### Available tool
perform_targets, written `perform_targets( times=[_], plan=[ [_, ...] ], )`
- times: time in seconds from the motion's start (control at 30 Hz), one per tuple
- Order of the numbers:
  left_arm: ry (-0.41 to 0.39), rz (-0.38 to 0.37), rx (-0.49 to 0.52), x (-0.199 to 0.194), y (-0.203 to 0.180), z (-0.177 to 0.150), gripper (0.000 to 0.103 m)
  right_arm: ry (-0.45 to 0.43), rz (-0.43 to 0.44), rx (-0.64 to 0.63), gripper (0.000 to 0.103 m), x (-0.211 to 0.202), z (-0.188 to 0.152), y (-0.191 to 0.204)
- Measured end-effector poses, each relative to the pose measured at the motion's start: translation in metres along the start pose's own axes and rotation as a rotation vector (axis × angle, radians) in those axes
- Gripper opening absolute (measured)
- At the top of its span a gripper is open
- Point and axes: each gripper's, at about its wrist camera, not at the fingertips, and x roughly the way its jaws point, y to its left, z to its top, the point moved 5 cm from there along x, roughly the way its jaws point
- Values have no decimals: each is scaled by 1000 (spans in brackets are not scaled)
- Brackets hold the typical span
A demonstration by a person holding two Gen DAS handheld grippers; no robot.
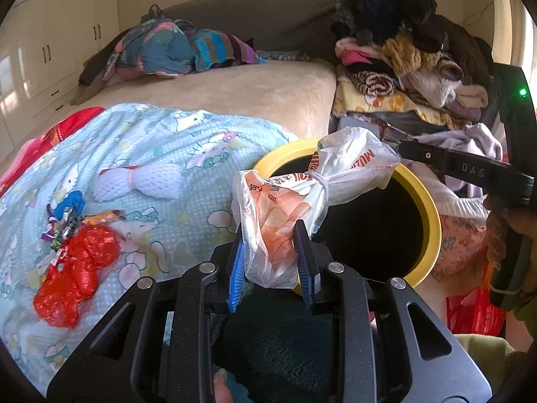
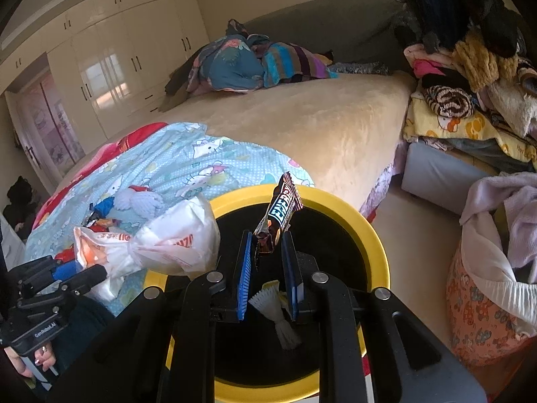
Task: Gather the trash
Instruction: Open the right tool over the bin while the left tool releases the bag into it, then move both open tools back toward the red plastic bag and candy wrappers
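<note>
Drop step in hand. Left gripper clamped on bag, frame centre, at bin rim. Right gripper pinching wrapper over bin mouth. Release needed next; bag judged not yet fully over opening.

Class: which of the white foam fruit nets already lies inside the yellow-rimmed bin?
The white foam net on the bin's black bottom; the other still lies on the blue quilt.
</note>
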Motion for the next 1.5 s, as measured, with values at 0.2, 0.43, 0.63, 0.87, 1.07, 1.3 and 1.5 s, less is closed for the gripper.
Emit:
perform_targets(
  times=[0.2, 0.43, 0.63, 0.87, 1.07, 1.3, 1.5],
  plan=[
    [5, -7, 21, 10, -9, 3, 26, 4, 3, 25, 18, 4, -1, -7],
    [-85, -50, -8, -7, -8, 10, 73, 10, 10, 32, 42, 5, -5, -7],
    [-108, -50, -92, -18, 10, 14, 88, -1, 17, -25, 56, 4, -5, 11],
    [-140, -23, -159, -34, 31, 14, 89, -20, 35, -79, 69, 0, -5, 36],
    [-166, -5, -201, -45, 46, 15, 89, -34, 53, -130, 74, -4, -5, 60],
    [-214, 25, -261, -62, 68, 17, 89, -85, 97, -186, 78, -16, -2, 89],
    [-236, 59, -315, -72, 88, 15, 89, -123, 121, -241, 81, -26, 4, 112]
  ],
)
